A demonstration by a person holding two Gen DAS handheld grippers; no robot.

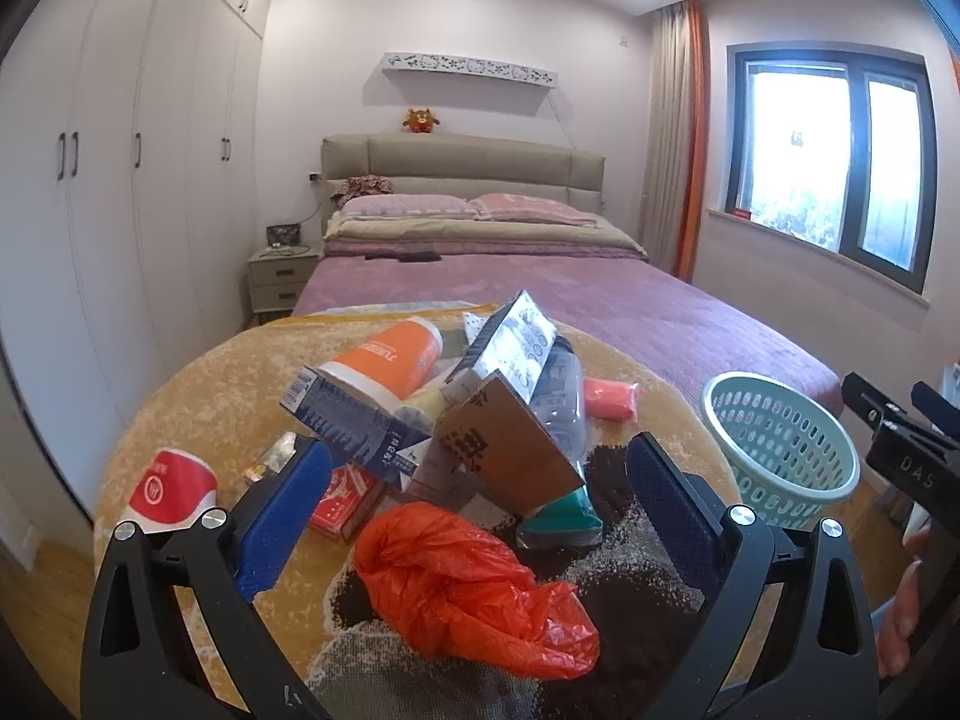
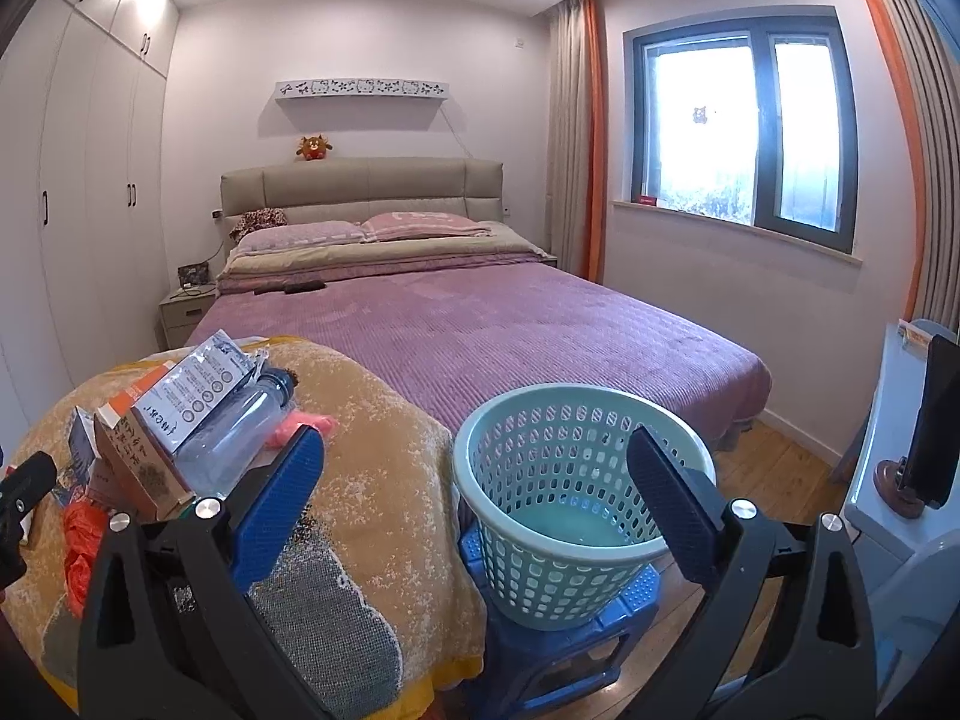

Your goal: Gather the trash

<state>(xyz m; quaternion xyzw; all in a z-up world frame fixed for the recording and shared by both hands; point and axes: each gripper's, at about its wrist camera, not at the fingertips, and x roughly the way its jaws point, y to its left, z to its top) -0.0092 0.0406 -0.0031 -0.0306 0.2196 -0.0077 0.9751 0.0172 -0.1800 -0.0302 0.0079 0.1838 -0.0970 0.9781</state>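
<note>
Left gripper (image 1: 477, 516) spread wide, empty, right above the crumpled orange plastic bag (image 1: 474, 588) on the yellow blanket (image 1: 198, 384); bag lies lengthwise toward the mint perforated basket (image 2: 576, 492). Right gripper (image 2: 474, 516) also wide, empty, hovering at basket. Left is nearer.

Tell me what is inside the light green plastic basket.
The light green perforated plastic basket shows only its bare pale floor; no trash is visible inside. The open right hand-held gripper covers part of the rim and the wall nearest the camera hides the floor's front edge.
</note>
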